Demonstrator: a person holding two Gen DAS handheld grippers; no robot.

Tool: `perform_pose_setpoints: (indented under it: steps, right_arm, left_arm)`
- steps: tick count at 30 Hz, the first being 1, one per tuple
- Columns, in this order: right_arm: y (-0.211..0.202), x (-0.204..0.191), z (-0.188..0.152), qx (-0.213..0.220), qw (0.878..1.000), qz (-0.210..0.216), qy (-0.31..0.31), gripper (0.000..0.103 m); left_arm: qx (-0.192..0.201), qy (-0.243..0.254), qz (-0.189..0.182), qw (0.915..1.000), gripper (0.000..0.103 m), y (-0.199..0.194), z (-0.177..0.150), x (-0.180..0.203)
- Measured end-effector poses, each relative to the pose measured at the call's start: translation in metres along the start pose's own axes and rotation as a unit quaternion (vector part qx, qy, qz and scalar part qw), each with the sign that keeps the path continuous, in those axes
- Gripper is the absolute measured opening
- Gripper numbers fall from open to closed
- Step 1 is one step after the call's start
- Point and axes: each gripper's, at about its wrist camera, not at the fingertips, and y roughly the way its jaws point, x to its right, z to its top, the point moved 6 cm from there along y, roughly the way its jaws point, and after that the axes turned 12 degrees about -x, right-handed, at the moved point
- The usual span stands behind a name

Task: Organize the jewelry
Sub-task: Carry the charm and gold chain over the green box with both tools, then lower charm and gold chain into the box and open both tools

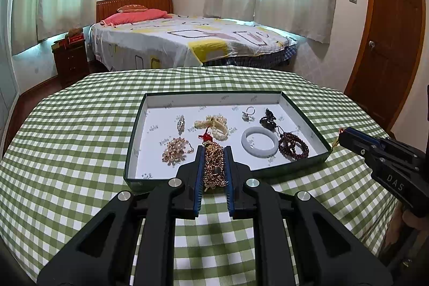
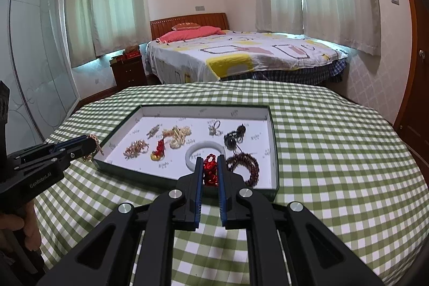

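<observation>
Your left tongs [image 1: 213,152] are clamped on a gold chain [image 1: 213,166], your right tongs [image 2: 210,161] on a red cord [image 2: 210,170], both just above the tray [image 1: 150,109]. Most pieces already lie inside; these two remain.

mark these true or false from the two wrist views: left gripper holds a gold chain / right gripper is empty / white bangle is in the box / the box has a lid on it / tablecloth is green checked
1. The left gripper is shut on a gold chain. True.
2. The right gripper is empty. False: it is shut on a red beaded piece.
3. The white bangle lies in the box. True.
4. The box has a lid on it. False: it is open, and the jewelry inside shows.
5. The tablecloth is green and white checked. True.
</observation>
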Motion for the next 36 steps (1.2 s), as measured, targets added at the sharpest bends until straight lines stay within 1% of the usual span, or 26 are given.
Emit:
perform_pose_setpoints:
  steps: [7,16,21,25,29,33,36]
  right_arm:
    - [-0.001,-0.003,0.023,0.017,1.000,0.002,-0.008,0.011]
    - [0.017,0.002,0.060,0.033,0.999,-0.005,-0.014,0.011]
    - [0.039,0.007,0.080,0.030,0.999,-0.011,-0.017,0.011]
    - [0.054,0.008,0.094,0.029,0.999,-0.013,-0.022,0.011]
    - [0.073,0.009,0.106,0.026,0.999,-0.015,-0.026,0.011]
    - [0.099,0.013,0.111,0.008,0.999,-0.016,-0.026,0.011]
    - [0.119,0.017,0.112,-0.011,0.999,-0.015,-0.026,0.011]
  left_arm:
    - [0.015,0.003,0.000,0.9999,0.014,-0.002,0.020,-0.001]
    - [0.032,0.003,0.007,0.9995,0.014,0.012,0.050,-0.004]
    - [0.029,0.003,0.017,0.9994,0.014,0.034,0.069,-0.010]
    - [0.021,-0.006,0.018,0.9996,0.014,0.058,0.087,-0.017]
    - [0.017,-0.002,0.024,0.9996,0.014,0.079,0.101,-0.018]
    - [0.004,-0.001,0.029,0.9996,0.014,0.103,0.109,-0.021]
    - [-0.019,-0.004,0.028,0.9994,0.014,0.124,0.111,-0.026]
